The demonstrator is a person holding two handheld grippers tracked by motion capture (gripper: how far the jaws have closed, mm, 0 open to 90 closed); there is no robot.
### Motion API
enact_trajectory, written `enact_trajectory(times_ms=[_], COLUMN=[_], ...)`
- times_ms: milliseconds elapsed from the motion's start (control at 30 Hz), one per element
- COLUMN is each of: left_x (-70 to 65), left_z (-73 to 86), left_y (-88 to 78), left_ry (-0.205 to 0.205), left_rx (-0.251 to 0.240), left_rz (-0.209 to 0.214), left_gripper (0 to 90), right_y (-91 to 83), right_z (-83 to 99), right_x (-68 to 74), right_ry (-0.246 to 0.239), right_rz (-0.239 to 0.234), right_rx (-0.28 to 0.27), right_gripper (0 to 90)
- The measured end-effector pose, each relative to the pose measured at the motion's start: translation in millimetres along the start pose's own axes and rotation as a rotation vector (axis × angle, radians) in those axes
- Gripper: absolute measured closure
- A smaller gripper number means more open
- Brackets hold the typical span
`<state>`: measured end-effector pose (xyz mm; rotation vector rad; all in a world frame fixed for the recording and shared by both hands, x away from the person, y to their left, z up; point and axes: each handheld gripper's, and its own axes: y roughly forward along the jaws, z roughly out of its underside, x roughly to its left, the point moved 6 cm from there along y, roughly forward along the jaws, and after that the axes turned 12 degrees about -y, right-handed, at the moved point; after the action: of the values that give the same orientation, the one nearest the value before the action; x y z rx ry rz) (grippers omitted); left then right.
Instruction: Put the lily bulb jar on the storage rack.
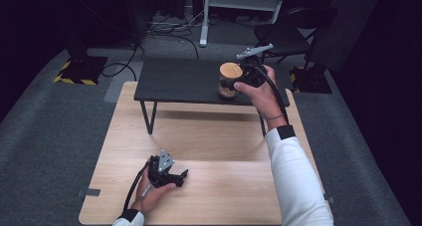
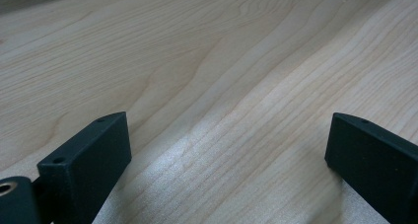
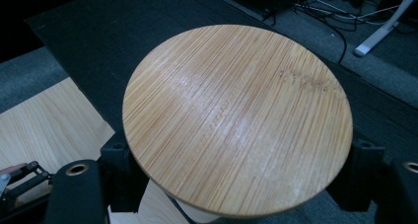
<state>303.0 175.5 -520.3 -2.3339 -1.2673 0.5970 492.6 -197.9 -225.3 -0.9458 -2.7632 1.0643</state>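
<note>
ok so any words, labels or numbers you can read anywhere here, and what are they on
No readable text in any view.
Bamboo lid of the jar held in the right gripper: faint marks near its far right edge, too blurred to read, possibly just grain.
Yellow and black striped plates on the floor: hazard stripes, no words.
Left gripper on the light wooden table: no label visible.
</note>
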Motion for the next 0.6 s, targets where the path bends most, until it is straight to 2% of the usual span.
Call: enact_trajectory(times_ms=[333, 600], left_x=[0.1, 0.2], left_z=[0.0, 0.0], left_y=[0.0, 0.0], left_ry=[0.001, 0.001], left_rx=[0.0, 0.0], left_rz=[0.001, 0.001], left_gripper=[3.7, 3.8], right_y=[14.0, 15.3], right_z=[6.1, 15.1], right_x=[-6.2, -4.6], right_ry=[0.008, 0.017], right_rz=[0.018, 0.032], right_rx=[0.027, -0.017], right_gripper=[25.0, 24.8])
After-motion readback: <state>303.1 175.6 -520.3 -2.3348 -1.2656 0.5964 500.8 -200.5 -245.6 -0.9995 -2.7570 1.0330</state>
